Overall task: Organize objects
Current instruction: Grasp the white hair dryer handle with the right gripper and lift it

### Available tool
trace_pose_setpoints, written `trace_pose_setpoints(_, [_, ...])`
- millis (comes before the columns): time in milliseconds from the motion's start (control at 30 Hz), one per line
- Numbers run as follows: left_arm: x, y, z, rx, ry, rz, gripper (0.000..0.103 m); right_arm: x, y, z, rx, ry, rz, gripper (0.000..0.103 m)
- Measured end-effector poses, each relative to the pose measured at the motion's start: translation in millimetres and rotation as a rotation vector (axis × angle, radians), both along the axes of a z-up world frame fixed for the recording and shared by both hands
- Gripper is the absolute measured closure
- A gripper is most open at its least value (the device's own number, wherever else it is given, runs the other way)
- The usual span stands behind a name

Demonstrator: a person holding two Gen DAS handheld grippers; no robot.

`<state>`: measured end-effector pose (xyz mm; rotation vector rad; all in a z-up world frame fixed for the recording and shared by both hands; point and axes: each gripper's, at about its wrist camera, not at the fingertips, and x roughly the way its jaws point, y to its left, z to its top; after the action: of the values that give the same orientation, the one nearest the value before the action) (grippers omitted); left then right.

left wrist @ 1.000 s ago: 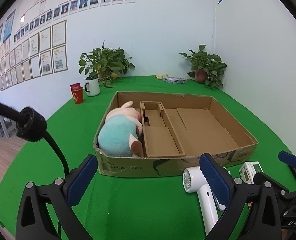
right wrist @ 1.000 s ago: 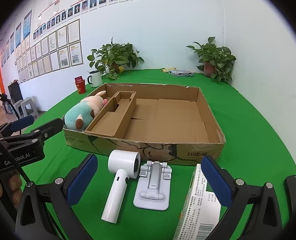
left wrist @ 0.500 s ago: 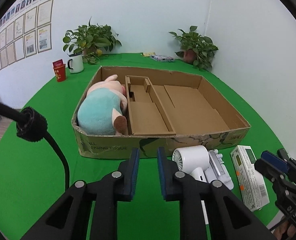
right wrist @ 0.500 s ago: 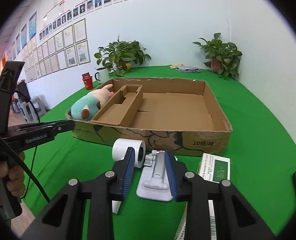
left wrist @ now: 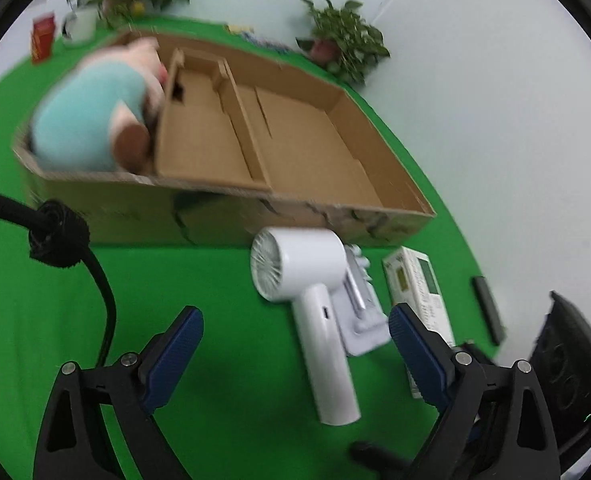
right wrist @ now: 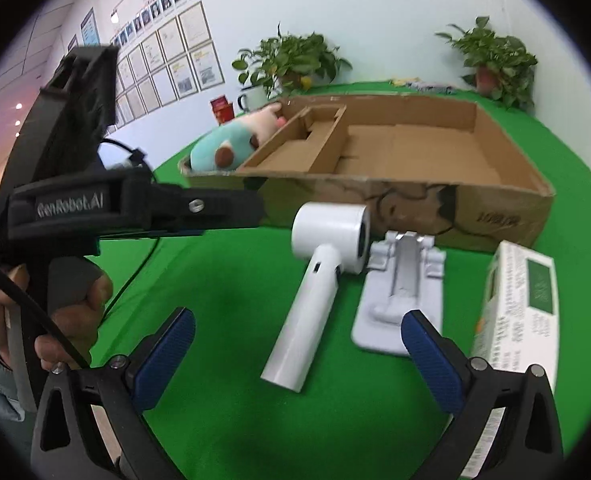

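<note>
Green-covered bench point(left wrist: 223, 280) set in a white-walled corner, with potted plants at the back. Left gripper point(left wrist: 295, 344): jaws spread wide, holding nothing, hovering over the cloth. The white hair dryer point(left wrist: 315, 304) lies flat just ahead, its handle running back between the two blue pads point(left wrist: 175, 356). Right gripper point(right wrist: 295, 344): jaws likewise wide apart and empty, with the same dryer's handle pointing toward the gap.

Just beside the dryer head lies a pale grey folding stand point(right wrist: 403, 296), touching or nearly touching it; contact cannot be confirmed. Beyond the stand is a white and green carton point(right wrist: 523, 304), lying flat. Behind all three sits the open cardboard box point(right wrist: 495, 216), divided by an inner cardboard insert. A teal and pink plush toy point(left wrist: 95, 116) lies in the box's left compartment; the wide right compartment holds no object.

Only the right wrist view shows the left gripper's black body and the hand point(right wrist: 63, 312) gripping it, plus framed sheets on the wall. Only the left wrist view shows the dryer's rear grille.

The left wrist view is motion-blurred: plush features and box print are unreadable. The carton's near end is cut off behind the right-hand pad in both views.
</note>
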<state>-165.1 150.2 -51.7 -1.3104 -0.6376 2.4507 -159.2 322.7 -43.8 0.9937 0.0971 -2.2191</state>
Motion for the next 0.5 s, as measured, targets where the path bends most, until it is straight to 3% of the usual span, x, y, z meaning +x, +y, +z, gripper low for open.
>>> trace_pose_setpoints(100, [-13.7, 9.1, -19.6, 0.066, -0.049, -0.065, 0.020, -1.2, -5.8, -9.9, 0.021, -0.026, 0.006, 0.002])
trace_pose_setpoints(200, [-28.6, 14.1, -35.0, 0.152, -0.083, -0.115, 0.028, -2.3, -8.0, -14.5, 0.043, -0.035, 0.023, 0.012])
trace_pose_setpoints(300, [-37.2, 17.6, -45.3, 0.177, -0.106, -0.129, 0.036, -4.5, -13.3, -20.2, 0.090, -0.043, 0.049, 0.029])
trace_pose_setpoints(433, [-41.8, 23.1, -57.8, 0.183, -0.151, -0.134, 0.055, -7.5, -17.0, -30.8, 0.133, -0.076, 0.052, 0.064])
trace_pose_setpoints(500, [-40.3, 24.9, -58.2, 0.149, -0.158, -0.127, 0.061, -2.6, -16.7, -29.3, 0.148, -0.069, 0.053, 0.066])
